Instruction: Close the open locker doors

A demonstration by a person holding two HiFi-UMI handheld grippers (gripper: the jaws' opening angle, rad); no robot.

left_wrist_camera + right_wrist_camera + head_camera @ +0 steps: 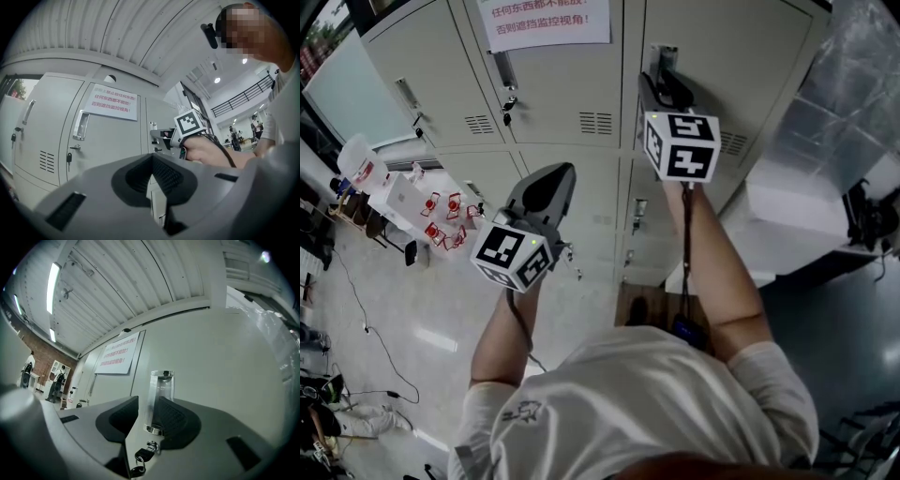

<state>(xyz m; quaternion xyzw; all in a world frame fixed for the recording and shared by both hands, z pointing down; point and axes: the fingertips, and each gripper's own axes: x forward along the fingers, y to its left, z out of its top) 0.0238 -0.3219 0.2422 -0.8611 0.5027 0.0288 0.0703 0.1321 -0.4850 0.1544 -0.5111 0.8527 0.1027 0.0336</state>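
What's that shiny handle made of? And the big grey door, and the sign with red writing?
Handle: probably polished metal, mirror-bright with reflections. Locker door: likely painted sheet metal, smooth matte pale grey. Sign: looks like white paper, flat, thin, printed.

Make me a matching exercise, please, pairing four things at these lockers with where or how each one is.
Things:
1. left gripper
2. right gripper
3. paper notice
4. key

Place or state:
A. just below the chrome handle
B. stuck on an upper locker door
C. fingers together, nothing between them
D. fingers open, one on either side of the chrome handle

Pairs: 1-C, 2-D, 3-B, 4-A
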